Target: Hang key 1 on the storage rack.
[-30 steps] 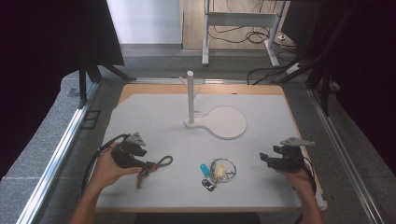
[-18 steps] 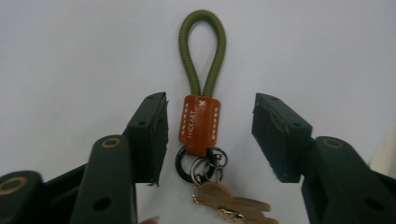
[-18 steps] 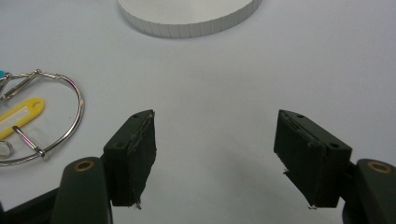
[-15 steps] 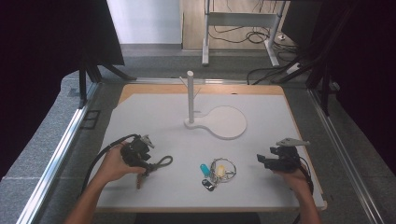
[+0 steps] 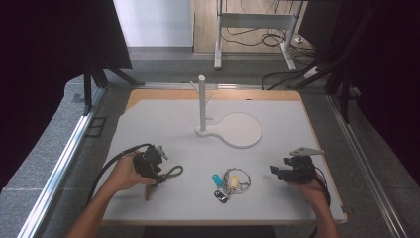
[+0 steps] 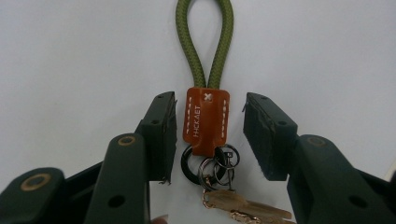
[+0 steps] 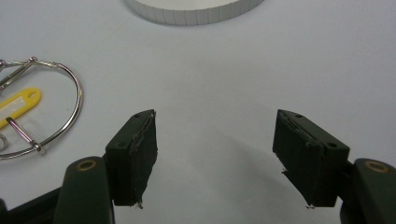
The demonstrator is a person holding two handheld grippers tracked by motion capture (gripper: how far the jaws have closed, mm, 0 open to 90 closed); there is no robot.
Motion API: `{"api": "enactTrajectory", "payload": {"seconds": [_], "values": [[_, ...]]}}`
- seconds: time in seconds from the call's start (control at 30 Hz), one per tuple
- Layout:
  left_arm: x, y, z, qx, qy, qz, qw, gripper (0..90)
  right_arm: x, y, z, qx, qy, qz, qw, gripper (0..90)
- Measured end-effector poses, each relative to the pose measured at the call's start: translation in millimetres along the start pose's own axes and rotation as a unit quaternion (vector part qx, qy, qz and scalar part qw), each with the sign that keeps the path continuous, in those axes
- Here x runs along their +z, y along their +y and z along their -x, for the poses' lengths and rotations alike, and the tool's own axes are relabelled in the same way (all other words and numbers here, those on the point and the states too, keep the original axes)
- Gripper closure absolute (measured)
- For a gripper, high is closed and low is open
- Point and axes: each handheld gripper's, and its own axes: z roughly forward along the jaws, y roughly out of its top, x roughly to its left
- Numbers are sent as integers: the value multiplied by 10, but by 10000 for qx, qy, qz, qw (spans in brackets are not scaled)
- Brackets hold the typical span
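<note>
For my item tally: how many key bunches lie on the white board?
2. The green-cord keychain lies between the left gripper jaws, which have just been closing. The wire-ring bunch lies mid-board near the front edge. None seems hidden.

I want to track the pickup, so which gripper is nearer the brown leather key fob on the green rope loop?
Left. The left gripper straddles the brown leather key fob; the right gripper is across the table.

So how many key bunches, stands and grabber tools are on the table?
Key bunches: 2, the rope keychain and the wire-ring keys
Stands: 1, the white peg stand
Grabber tools: 2, left gripper and right gripper
Total: 5
</note>
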Motion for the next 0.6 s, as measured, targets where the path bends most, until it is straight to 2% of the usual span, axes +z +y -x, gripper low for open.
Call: {"api": "enactTrajectory", "payload": {"seconds": [0.27,0.43,0.5,0.6], "values": [[63,60,5,246,44,-331,9991,613,19,-2,-12,-18,21,-53,10000,312],[104,91,1,289,64,-443,9986,628,29,-5,-18,-37,23,-63,10000,313],[141,97,-3,317,87,-568,9978,638,30,-8,-21,-36,34,-83,10000,313],[142,97,6,344,115,-574,9977,651,25,-9,-15,-20,19,-74,10000,314]]}}
